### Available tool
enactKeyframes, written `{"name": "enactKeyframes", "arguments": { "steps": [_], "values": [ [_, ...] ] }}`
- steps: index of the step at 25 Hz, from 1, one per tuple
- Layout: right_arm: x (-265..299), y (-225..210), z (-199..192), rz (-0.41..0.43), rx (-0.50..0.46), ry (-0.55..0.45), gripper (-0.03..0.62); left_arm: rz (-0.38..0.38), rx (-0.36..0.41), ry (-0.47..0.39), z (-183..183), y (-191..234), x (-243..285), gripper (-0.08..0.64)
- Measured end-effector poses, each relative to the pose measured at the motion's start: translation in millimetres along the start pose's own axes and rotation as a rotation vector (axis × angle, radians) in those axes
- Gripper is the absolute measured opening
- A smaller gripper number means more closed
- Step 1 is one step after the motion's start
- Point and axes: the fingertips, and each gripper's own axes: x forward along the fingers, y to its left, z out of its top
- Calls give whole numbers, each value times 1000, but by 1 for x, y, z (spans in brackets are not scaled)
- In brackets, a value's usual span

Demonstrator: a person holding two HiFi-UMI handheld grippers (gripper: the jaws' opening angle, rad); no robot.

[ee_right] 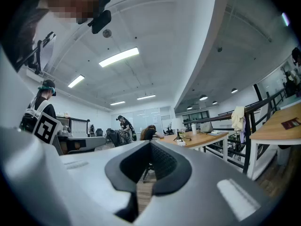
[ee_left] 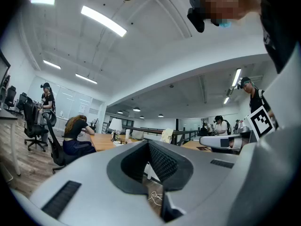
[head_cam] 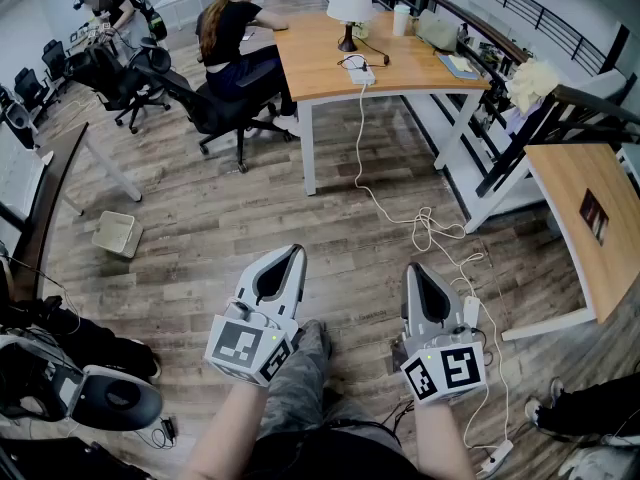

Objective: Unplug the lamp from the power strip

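Observation:
A white-shaded lamp [head_cam: 349, 6] stands on the wooden desk [head_cam: 420, 68] at the far end of the room. Beside its base lies a white power strip [head_cam: 364, 72], with a white cable [head_cam: 424, 226] running off the desk and across the floor. My left gripper [head_cam: 296, 253] and right gripper [head_cam: 413, 270] are held low in front of me, far from the desk, both shut with nothing in them. The lamp [ee_left: 115, 125] shows small beyond the left gripper [ee_left: 149, 144] in its view. It also appears as a distant lamp [ee_right: 177, 124] past the right gripper [ee_right: 151, 144].
A person [head_cam: 228, 28] sits in an office chair at the desk's left side. A small bin [head_cam: 117, 233] stands on the wood floor. Another wooden desk [head_cam: 590, 218] and a black railing [head_cam: 545, 108] lie to the right. A second power strip [head_cam: 495, 456] rests by my feet.

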Motion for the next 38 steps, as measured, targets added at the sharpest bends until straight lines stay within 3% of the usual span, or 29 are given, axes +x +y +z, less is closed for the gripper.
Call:
{"name": "enactKeyframes", "arguments": {
  "steps": [13,25,38],
  "values": [
    [78,-64,-14,-54,-20,37,6,-45,0,8,-11,31,112,-3],
    [198,-98,-26,-32,19,49,6,-21,-1,49,-14,121,203,-3],
    [301,-115,-47,-55,34,67,6,-89,6,43,-13,184,290,-3]
  ]
}}
